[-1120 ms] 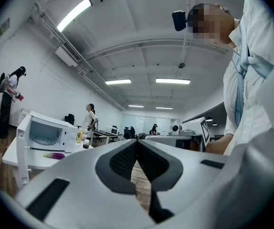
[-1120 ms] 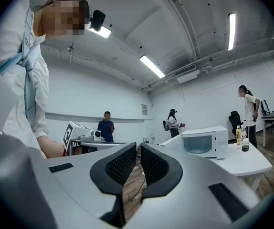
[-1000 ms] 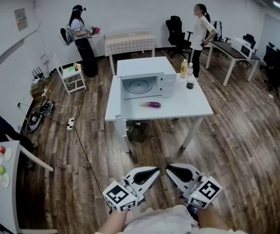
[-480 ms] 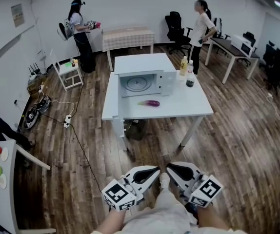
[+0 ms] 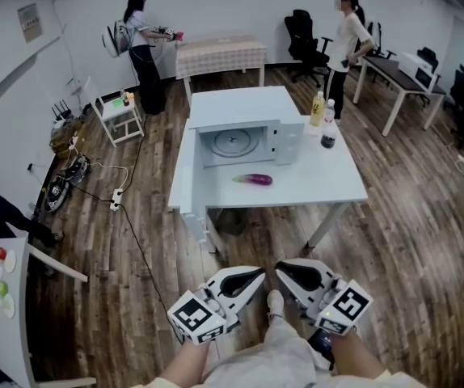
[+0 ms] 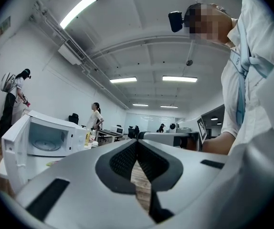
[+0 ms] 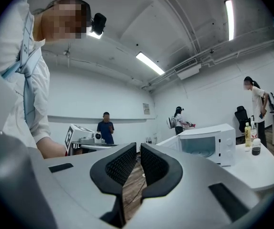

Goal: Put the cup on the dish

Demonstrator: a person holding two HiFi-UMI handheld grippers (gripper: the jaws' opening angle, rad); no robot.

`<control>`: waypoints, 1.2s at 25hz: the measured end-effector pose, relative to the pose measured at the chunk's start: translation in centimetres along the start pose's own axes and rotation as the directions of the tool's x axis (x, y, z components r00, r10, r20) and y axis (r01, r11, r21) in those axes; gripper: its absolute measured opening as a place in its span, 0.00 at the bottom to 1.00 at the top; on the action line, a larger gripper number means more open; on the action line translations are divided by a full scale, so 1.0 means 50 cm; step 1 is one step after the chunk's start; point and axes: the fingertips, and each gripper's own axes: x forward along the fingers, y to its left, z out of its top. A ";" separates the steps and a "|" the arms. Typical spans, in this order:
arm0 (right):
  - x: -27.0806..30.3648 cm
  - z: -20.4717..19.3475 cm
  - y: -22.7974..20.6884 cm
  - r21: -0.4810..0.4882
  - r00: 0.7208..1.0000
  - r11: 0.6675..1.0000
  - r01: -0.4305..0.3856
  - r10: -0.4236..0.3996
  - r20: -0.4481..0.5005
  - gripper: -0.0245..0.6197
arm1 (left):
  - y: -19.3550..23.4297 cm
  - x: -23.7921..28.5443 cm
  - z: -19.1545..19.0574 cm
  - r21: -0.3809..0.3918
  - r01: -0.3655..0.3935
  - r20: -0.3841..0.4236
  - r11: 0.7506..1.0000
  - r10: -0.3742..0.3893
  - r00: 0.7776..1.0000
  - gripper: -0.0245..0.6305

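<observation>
No cup shows in any view. Small plates (image 5: 7,304) with a red and a green fruit lie on a white table at the far left edge of the head view. My left gripper (image 5: 258,275) and right gripper (image 5: 282,269) are held side by side close to my body, over the wooden floor and well short of the white table (image 5: 329,186). Both are shut with nothing between their pads, as the left gripper view (image 6: 136,143) and the right gripper view (image 7: 138,147) show.
A white microwave (image 5: 236,132) stands on the table with its door (image 5: 185,172) swung open to the left. A purple eggplant (image 5: 253,179) lies in front of it and two bottles (image 5: 323,120) stand to its right. Cables (image 5: 127,217) cross the floor. Two people (image 5: 139,47) stand at the back.
The head view has shifted, so the table and microwave sit slightly further right and larger. A foot now shows between the grippers. Both grippers keep their place and stay shut.
</observation>
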 end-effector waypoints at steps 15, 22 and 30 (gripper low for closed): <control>0.095 0.049 -0.264 -0.003 0.998 0.998 -0.062 0.062 -0.020 0.09 | 0.211 0.179 0.045 0.036 -0.047 -0.015 0.998 0.047 0.999 0.04; 0.125 0.054 -0.342 -0.002 0.995 0.996 -0.086 0.086 -0.046 0.09 | 0.268 0.243 0.056 0.029 -0.060 -0.012 0.998 0.061 0.998 0.04; 0.152 0.065 -0.446 -0.014 0.989 0.991 -0.133 0.132 -0.068 0.09 | 0.350 0.313 0.064 0.028 -0.117 0.014 0.993 0.117 0.993 0.04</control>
